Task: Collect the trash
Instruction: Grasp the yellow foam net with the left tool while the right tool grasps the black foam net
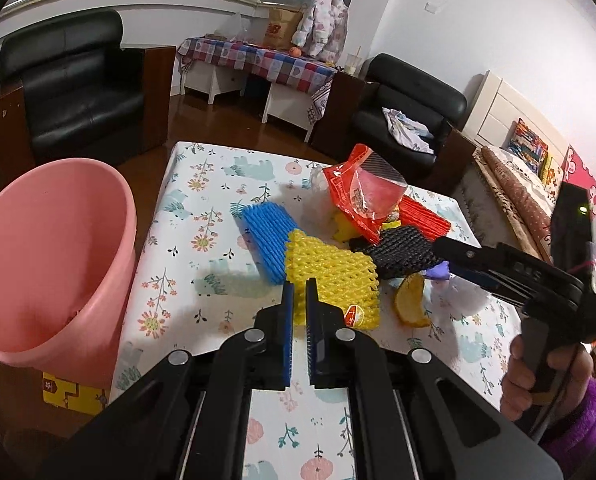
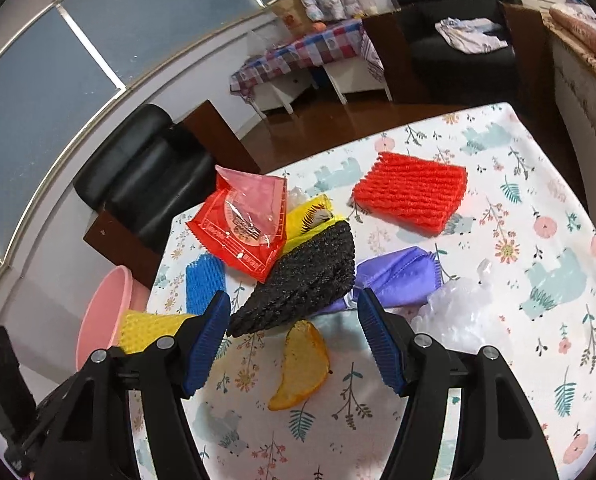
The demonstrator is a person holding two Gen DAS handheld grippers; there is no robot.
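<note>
Trash lies piled on the floral table: a blue foam net, a yellow foam net, a black foam net, a red foam net, a red wrapper, a purple mask, an orange peel and clear plastic. A pink bin stands left of the table. My left gripper is nearly shut and empty, at the yellow net's near edge. My right gripper is open, its fingers either side of the black net's near end and the peel.
Two black armchairs and a side table with a checked cloth stand behind. A bed lies to the right. A yellow box sits under the bin.
</note>
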